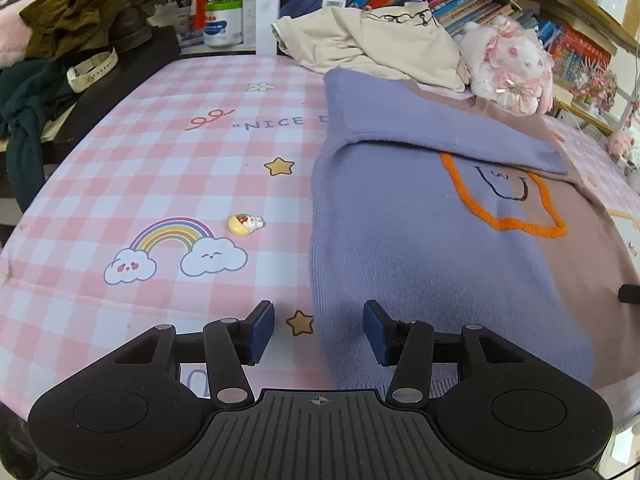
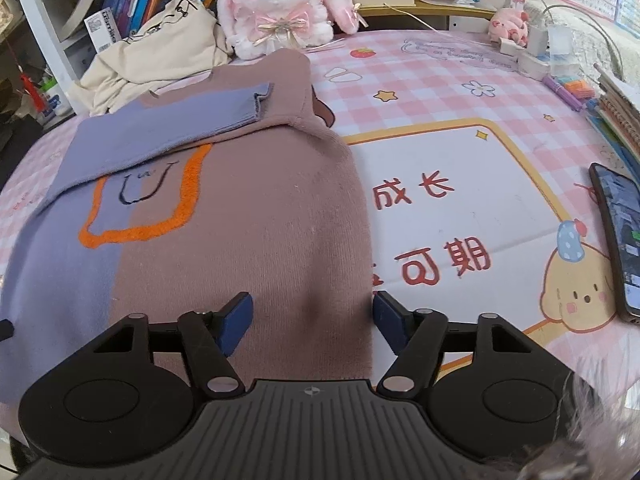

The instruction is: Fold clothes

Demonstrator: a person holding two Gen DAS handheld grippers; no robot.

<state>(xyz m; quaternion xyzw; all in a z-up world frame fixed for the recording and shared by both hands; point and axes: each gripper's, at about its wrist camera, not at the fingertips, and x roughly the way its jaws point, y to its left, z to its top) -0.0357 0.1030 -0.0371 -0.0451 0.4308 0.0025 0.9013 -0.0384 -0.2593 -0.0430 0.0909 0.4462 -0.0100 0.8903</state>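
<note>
Sweater (image 1: 420, 264) lies flat on the desk (image 1: 160, 152), lilac half to the left, mauve half to the right, lilac sleeve (image 2: 168, 120) folded across the chest above the orange outline. Far side: cream garment (image 1: 368, 44) and plush rabbit (image 2: 276, 12), touching the collar end.

Left tool (image 1: 319, 330): jaws apart, straddling the near left hem edge, nothing gripped. Right tool (image 2: 313, 320): jaws apart over the near right hem edge, pads not pressing.

Judgement: soft, thick knit, light, limp; it will sag and drag on the desk cover when lifted. Best held at both near hem corners, pinching both layers, lifted evenly. Phone (image 2: 618, 236) lies well right.
</note>
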